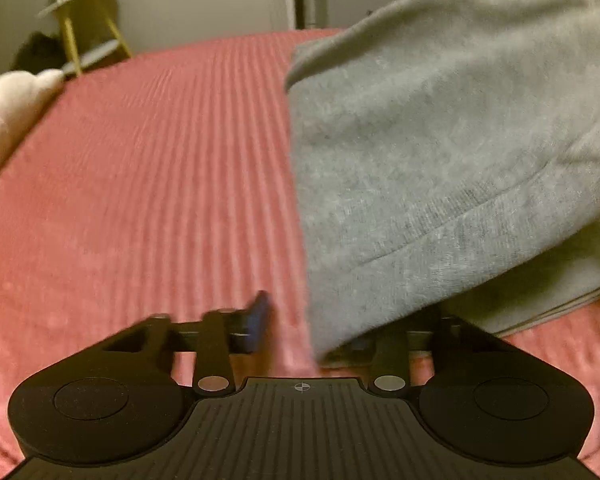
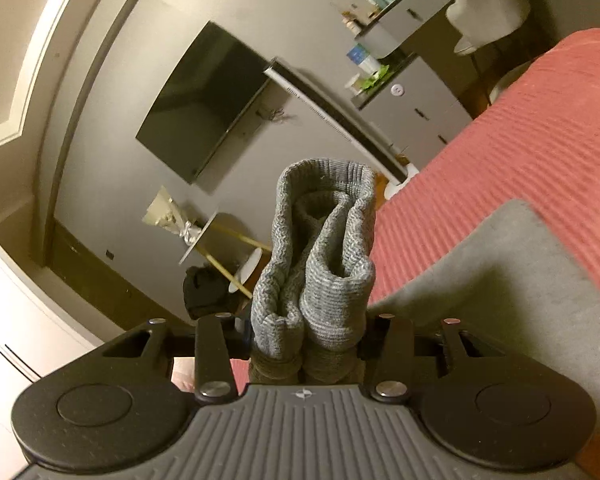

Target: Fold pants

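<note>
The grey pants (image 1: 440,140) hang lifted over the right half of the red bedspread (image 1: 140,180) in the left wrist view, with lower layers lying flat at the right. My left gripper (image 1: 308,336) stands at their lower corner. Its left fingertip (image 1: 258,318) is apart from the cloth with red bed showing between, and the cloth drapes over the right finger, so the jaws are open. In the right wrist view my right gripper (image 2: 304,344) is shut on the bunched ribbed cuffs (image 2: 324,240), held raised above the bed. More grey pants cloth (image 2: 500,288) slopes down to its right.
A white pillow (image 1: 8,112) lies at the bed's left edge. Beyond the bed stand a round side table with gold legs (image 1: 84,20), a grey dresser (image 2: 420,112) and a wall television (image 2: 204,100). A dark bundle (image 2: 204,292) sits on the floor.
</note>
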`<state>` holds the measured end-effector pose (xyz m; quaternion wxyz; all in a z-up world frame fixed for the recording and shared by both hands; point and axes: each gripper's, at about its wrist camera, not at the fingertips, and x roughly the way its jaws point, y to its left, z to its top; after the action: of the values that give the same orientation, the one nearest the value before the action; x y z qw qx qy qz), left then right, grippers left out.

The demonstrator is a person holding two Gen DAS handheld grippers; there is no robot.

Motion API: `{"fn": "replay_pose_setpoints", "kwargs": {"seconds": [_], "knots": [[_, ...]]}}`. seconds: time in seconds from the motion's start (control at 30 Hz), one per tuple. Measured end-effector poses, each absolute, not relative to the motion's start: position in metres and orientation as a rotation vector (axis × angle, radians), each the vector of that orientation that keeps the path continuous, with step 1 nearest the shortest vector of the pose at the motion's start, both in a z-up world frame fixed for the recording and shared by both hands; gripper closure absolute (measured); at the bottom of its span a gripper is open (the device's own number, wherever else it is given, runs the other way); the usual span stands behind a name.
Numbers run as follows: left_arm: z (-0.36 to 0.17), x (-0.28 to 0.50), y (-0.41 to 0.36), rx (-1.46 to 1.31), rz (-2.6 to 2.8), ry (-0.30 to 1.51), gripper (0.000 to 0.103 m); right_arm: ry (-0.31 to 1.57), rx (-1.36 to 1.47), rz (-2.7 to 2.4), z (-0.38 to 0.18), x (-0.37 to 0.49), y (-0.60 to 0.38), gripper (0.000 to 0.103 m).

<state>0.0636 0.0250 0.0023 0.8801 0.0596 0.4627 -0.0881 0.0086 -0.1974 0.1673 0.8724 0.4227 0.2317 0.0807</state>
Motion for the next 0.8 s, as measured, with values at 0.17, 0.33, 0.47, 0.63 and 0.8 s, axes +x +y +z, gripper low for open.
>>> {"fn": "replay_pose_setpoints", "kwargs": {"seconds": [0.17,0.33,0.47,0.63,0.8], "knots": [[0.014,0.053,0.01,0.22,-0.198,0.891,0.087,0.529,0.868,0.103,0.146,0.001,-0.21,0.06],[0.016,0.061,0.004,0.235,-0.199,0.905,0.087,0.569,0.92,0.038,0.124,-0.007,-0.235,0.06],[0.018,0.069,0.004,0.225,-0.195,0.925,0.087,0.585,0.917,0.032,0.117,-0.007,-0.24,0.06],[0.02,0.063,-0.002,0.212,-0.181,0.94,0.086,0.624,0.923,0.033,0.111,0.003,-0.241,0.06],[0.024,0.053,-0.005,0.221,-0.191,0.902,0.087,0.633,0.908,0.053,0.106,0.008,-0.242,0.06]]}}
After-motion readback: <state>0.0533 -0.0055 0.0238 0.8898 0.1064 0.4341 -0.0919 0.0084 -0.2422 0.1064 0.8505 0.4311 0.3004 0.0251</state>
